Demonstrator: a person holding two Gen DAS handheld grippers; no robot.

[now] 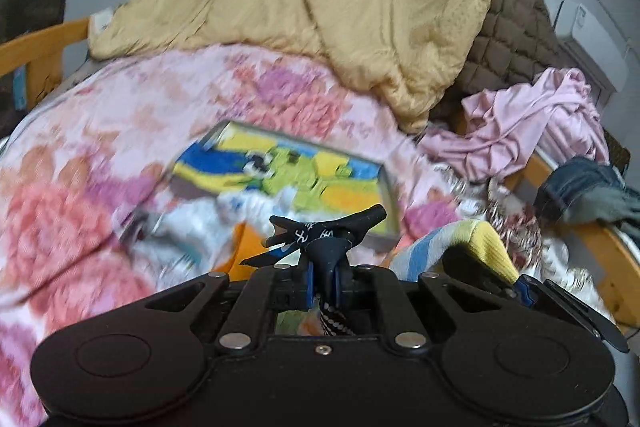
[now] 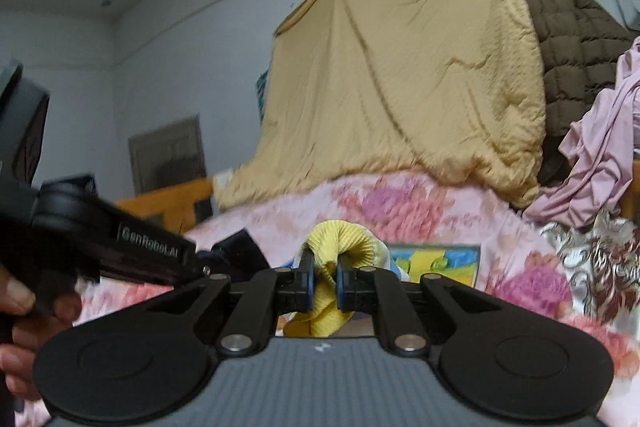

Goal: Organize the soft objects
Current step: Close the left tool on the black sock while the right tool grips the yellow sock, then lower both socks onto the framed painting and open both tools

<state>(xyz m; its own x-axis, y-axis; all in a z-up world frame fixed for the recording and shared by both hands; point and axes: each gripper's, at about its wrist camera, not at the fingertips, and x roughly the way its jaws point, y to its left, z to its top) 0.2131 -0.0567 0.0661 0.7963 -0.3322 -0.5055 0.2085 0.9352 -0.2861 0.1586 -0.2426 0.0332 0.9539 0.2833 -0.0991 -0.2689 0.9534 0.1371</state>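
Bed: floral quilt (image 1: 100,155), cluttered.
Left gripper (image 1: 325,277): pinching dark navy fabric (image 1: 328,227), near centre.
Right gripper (image 2: 324,285): clamped on yellow ribbed cloth (image 2: 344,239).
Beyond: picture box (image 1: 288,171).
Far: tan blanket (image 2: 400,67), pink garment (image 1: 532,119) right.

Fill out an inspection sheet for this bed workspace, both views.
Surface: floral blanket over a wood-framed bed.
Job's things: dark strap pinched in left gripper; yellow knit pinched in right gripper.
Clutter: picture box, pink cloth, jeans.
Grippers: both jaws closed on fabric.
Cables: nothing seen.
Surroundings: yellow quilt and brown jacket against the wall.
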